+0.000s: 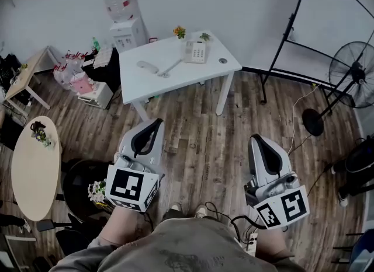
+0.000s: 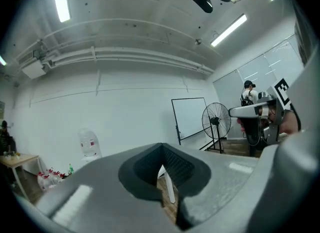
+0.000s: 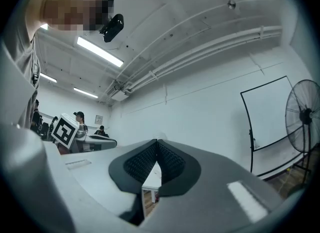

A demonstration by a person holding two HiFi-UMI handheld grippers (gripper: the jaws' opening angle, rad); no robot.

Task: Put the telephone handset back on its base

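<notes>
Holding the left gripper (image 1: 155, 124) and right gripper (image 1: 256, 139) level over the wood floor (image 1: 204, 142), both with jaws together and empty, person stands well apart from the white desk (image 1: 193, 73), where the telephone handset (image 1: 147, 66) lies left of its base (image 1: 195, 51).

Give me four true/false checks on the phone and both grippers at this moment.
1. The handset sits on the telephone base. False: it lies on the white table, left of the base.
2. The left gripper holds nothing. True.
3. The right gripper grips the handset. False: it is shut on nothing, well short of the table.
4. A standing fan is on the right of the room. True.
</notes>
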